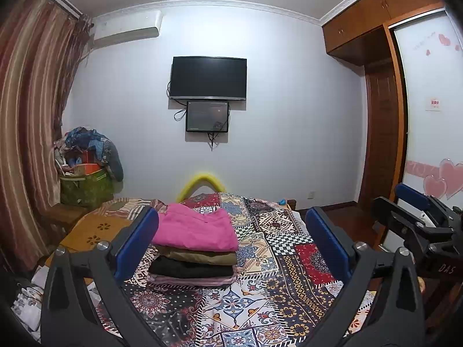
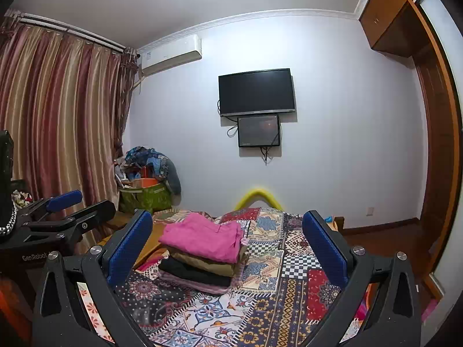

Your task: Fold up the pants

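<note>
The folded pants are soft matt cloth: pink pants (image 1: 199, 228) on top, over olive pants (image 1: 202, 256), black pants (image 1: 191, 270) and a pale pink pair (image 1: 191, 281). The bedspread (image 1: 289, 263) is printed patchwork fabric with a slight sheen. The left gripper (image 1: 231, 240) and right gripper (image 2: 227, 245) have matt black plastic frames, shiny metal screws and textured blue pads (image 1: 139, 240). The wardrobe (image 1: 376, 8) is glossy varnished wood; the striped curtain (image 2: 58, 110) looks satiny.

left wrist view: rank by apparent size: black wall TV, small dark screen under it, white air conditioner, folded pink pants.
1. Folded pink pants, though nearest the camera
2. Black wall TV
3. White air conditioner
4. Small dark screen
</note>
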Demonstrator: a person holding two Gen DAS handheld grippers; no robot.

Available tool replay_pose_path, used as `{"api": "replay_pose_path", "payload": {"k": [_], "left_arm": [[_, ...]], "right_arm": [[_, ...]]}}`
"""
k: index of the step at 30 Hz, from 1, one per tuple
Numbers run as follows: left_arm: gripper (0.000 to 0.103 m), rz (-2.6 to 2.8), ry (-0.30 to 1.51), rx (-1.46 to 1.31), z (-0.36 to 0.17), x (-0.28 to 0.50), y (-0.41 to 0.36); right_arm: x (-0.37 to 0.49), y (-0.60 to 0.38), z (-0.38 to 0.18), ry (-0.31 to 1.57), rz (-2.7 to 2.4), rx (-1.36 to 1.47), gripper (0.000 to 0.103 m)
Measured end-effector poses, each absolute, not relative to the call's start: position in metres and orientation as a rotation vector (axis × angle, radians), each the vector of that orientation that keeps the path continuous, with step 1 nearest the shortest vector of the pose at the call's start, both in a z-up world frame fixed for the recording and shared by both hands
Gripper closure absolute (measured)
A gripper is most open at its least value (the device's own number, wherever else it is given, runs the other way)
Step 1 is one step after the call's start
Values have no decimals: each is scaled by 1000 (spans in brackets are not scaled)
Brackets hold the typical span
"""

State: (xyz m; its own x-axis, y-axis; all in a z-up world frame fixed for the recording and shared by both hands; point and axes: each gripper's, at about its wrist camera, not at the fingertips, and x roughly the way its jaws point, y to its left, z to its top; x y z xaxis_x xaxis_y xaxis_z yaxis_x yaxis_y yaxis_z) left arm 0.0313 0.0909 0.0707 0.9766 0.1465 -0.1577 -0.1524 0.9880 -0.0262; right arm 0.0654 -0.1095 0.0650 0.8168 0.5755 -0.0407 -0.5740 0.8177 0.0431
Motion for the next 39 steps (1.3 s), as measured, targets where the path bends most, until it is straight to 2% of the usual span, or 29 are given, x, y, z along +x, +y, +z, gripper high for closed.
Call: {"api": "replay_pose_path", "payload": {"k": [39], "left_arm": [[0, 150, 189, -61, 64, 39, 95]], "right_arm": [[70, -106, 64, 65, 611, 14, 0]]}}
